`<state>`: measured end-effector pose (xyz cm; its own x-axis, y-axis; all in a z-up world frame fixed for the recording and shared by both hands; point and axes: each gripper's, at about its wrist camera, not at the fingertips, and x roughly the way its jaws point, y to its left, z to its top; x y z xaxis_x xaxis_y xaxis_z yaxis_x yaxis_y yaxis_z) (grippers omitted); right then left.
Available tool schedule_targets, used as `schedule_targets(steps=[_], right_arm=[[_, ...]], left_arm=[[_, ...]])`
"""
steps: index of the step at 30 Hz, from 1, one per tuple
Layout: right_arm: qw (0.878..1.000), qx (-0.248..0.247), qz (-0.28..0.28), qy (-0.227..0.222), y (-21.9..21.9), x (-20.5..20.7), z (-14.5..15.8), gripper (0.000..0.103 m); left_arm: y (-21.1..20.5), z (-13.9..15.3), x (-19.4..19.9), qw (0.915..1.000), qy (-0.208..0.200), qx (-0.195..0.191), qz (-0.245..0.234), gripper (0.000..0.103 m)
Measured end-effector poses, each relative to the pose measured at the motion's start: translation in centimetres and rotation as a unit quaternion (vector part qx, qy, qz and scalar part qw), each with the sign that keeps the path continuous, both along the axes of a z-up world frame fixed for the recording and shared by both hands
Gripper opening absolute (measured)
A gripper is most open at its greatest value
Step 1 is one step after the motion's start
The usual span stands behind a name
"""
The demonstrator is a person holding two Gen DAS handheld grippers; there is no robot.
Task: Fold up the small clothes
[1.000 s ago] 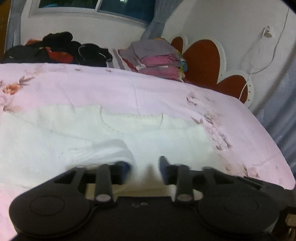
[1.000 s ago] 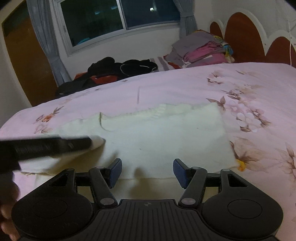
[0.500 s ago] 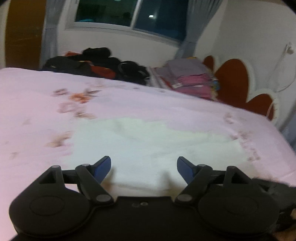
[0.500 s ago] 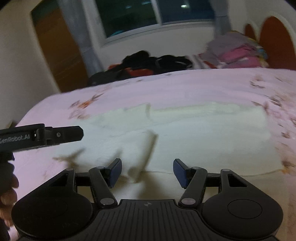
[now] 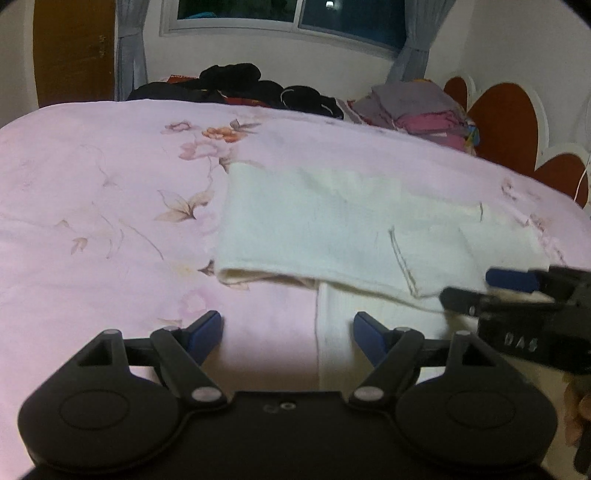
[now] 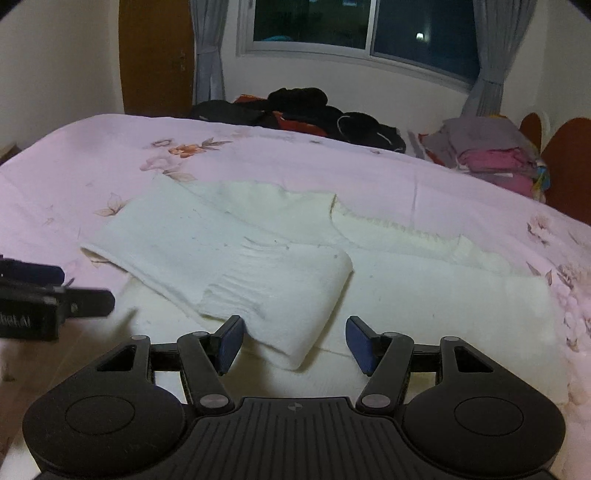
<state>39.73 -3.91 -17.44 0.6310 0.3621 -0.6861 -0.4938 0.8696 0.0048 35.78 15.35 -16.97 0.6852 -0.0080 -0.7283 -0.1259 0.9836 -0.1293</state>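
Dark clothes (image 6: 295,110) and folded stack (image 6: 487,155) lie beyond white garment (image 6: 258,266).

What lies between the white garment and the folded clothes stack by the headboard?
Only bare pink floral bedspread. The right wrist view shows it running clear from the white garment to the folded clothes stack.

pink floral bedspread (image 6: 332,162), dark window (image 6: 354,26), grey curtains (image 6: 208,51), perhaps a wooden door (image 6: 155,55)

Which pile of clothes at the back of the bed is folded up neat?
The pink and grey stack by the red headboard. The black heap under the window is just jumbled.
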Motion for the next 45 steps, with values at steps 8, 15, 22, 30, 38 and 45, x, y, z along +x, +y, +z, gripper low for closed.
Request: schedule_targets(steps=[8,15,22,30,38,45], right_arm=[[0.998,0.05,-0.022,0.019,-2.0,1.7,1.2,0.015],[0.986,0.121,-0.111,0.038,-7.8,3.6,2.7,0.001],[0.97,0.165,-0.146,0.105,-12.1,4.6,1.5,0.002],[0.969,0.182,-0.142,0.091,-12.4,4.2,1.5,0.084],[0.979,0.144,-0.11,0.099,-9.7,5.1,0.0,0.021],[0.986,0.138,-0.079,0.051,-11.5,4.6,4.0,0.007]], left_arm=[[-0.9,-0.7,0.5,0.9998,0.001,0.022,0.001,0.078],[-1.1,-0.6,0.7,0.9996,0.002,0.028,0.005,0.078],[-1.7,-0.6,0.5,0.9991,0.004,0.043,0.003,0.08],[-1.8,-0.5,0.5,0.999,0.004,0.044,0.004,0.081],[-2.0,-0.5,0.5,0.9988,0.003,0.048,0.006,0.081],[-1.9,-0.6,0.9,0.9981,-0.002,0.059,0.017,0.083]])
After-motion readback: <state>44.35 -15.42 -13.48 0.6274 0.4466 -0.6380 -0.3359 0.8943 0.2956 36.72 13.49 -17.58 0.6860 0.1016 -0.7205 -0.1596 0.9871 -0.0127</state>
